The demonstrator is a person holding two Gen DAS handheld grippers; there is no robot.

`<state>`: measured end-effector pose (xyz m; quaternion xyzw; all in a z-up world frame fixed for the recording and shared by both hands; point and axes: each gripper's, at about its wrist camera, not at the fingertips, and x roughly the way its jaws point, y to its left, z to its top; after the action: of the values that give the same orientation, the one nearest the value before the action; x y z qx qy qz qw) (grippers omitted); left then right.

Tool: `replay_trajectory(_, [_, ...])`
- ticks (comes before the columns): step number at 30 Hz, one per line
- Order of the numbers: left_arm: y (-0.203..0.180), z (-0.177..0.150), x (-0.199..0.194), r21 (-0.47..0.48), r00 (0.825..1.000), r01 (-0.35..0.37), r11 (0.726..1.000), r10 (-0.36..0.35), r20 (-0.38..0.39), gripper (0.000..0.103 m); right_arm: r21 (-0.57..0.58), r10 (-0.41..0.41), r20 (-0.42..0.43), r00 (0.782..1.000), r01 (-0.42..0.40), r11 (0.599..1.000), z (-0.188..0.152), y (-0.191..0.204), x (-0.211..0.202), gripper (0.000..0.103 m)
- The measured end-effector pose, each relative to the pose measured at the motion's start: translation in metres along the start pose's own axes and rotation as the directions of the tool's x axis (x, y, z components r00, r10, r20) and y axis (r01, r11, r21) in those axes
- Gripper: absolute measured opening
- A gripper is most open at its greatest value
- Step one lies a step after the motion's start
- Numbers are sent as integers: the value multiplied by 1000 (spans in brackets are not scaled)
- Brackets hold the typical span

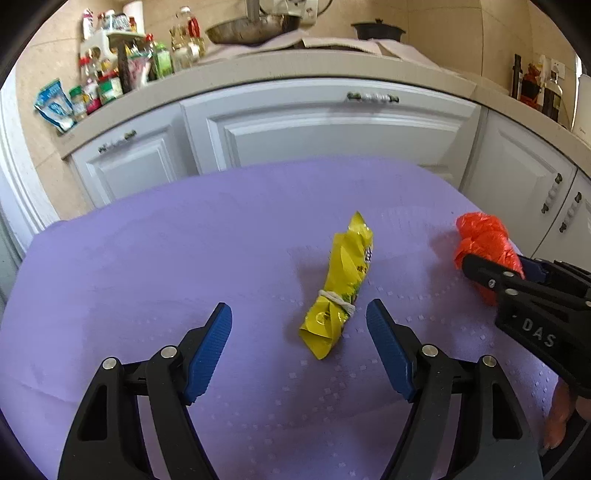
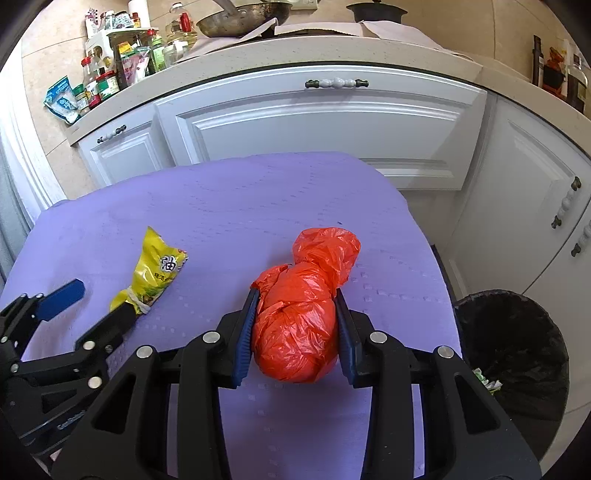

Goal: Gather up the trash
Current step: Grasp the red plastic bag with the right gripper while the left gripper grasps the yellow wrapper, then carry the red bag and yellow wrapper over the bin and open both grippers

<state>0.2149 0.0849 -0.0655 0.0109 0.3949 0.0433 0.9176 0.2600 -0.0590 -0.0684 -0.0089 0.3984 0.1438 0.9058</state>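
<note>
A crumpled yellow snack bag [image 1: 341, 286], tied with a rubber band, lies on the purple tablecloth [image 1: 184, 240]. My left gripper [image 1: 299, 314] is open, its fingers on either side of the bag's near end, not touching it. A knotted orange plastic bag [image 2: 301, 314] sits between the pads of my right gripper [image 2: 295, 297], which is shut on it. The orange bag [image 1: 480, 240] and right gripper [image 1: 491, 275] also show at the right of the left wrist view. The yellow bag [image 2: 153, 275] and left gripper [image 2: 98, 299] show at the left of the right wrist view.
A black-lined trash bin [image 2: 513, 350] stands on the floor right of the table. White cabinets [image 2: 314, 122] and a counter with bottles [image 2: 107, 74], a pan [image 2: 243, 18] and a pot are behind the table.
</note>
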Motion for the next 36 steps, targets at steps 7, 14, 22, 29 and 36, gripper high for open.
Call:
replay_trajectory(7, [-4, -2, 12, 9, 998, 31, 999, -31, -58, 56, 0, 6, -4, 1000, -6, 1000, -1, -1, 1, 37])
replay_trajectory(14, [-6, -3, 15, 16, 996, 52, 999, -50, -77, 36, 0, 6, -4, 1000, -6, 1000, -1, -2, 1, 37])
replay_trajectory(22, [-7, -1, 14, 31, 996, 57, 998, -55, -73, 27, 1, 2, 3, 1000, -2, 1000, -2, -1, -1, 37])
replay_trajectory(29, [-5, -1, 9, 19, 997, 51, 998, -50, -53, 27, 3, -3, 16, 1000, 3, 1000, -7, -1, -8, 37])
replay_trajectory(36, [-5, -4, -6, 15, 999, 36, 999, -36, -13, 27, 4, -5, 44, 999, 4, 1000, -15, -2, -22, 36])
